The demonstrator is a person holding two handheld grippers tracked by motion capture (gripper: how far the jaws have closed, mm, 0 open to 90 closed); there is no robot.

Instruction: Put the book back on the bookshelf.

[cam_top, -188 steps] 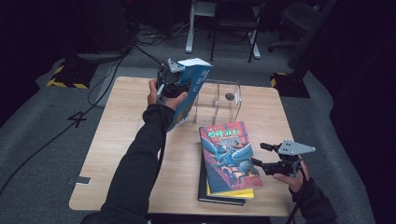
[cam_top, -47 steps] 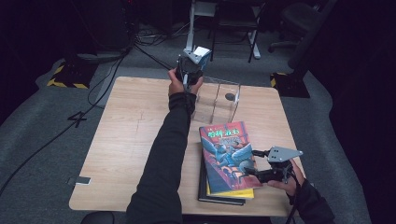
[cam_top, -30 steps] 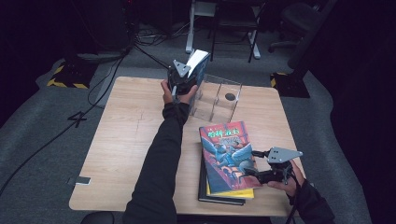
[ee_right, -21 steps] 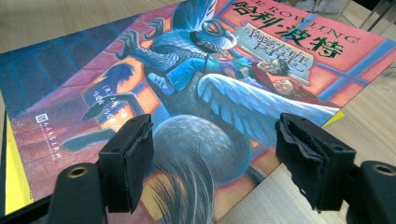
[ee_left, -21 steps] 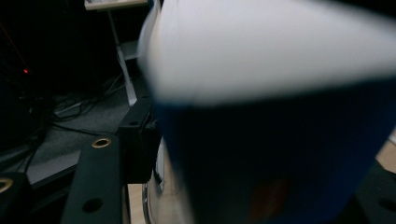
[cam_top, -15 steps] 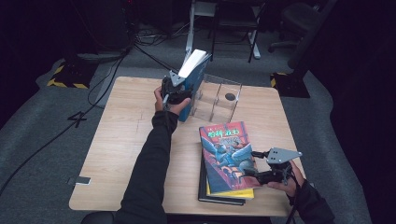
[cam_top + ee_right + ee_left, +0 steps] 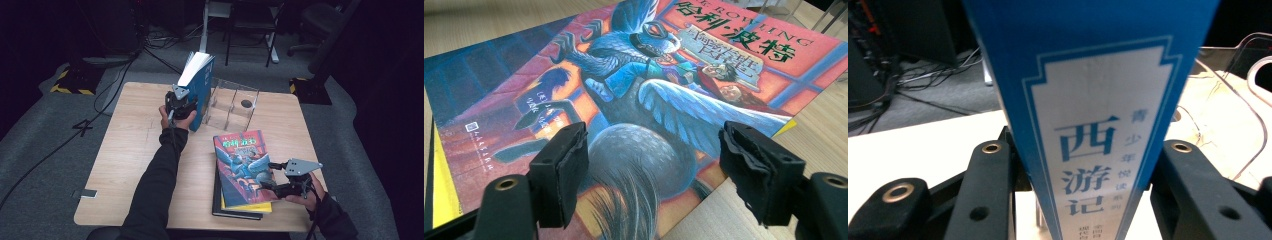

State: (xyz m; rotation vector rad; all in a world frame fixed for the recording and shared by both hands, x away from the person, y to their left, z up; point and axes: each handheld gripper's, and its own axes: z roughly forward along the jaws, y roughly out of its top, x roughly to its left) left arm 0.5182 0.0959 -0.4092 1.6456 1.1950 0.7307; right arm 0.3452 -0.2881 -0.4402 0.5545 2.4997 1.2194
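Left gripper [image 7: 184, 104] holds the blue book [image 7: 200, 85] upright at the far side of the desk [image 7: 130, 150], just beside the clear acrylic rack [image 7: 232, 102]. In the left gripper view the book's spine [image 7: 1093, 130] stands between the two black fingers [image 7: 985, 195]; both press against its covers. The fingers have just been closing, with the book between them. Page edges face up and away from the person.

Right gripper [image 7: 280, 180] rests low at the near right edge of the desk, its fingers [image 7: 561, 170] apart over the corner of the colourful book [image 7: 242, 167]; pads not pressing on it. That book tops a stack, with a yellow book [image 7: 250, 206] and a dark book [image 7: 235, 212] under it.
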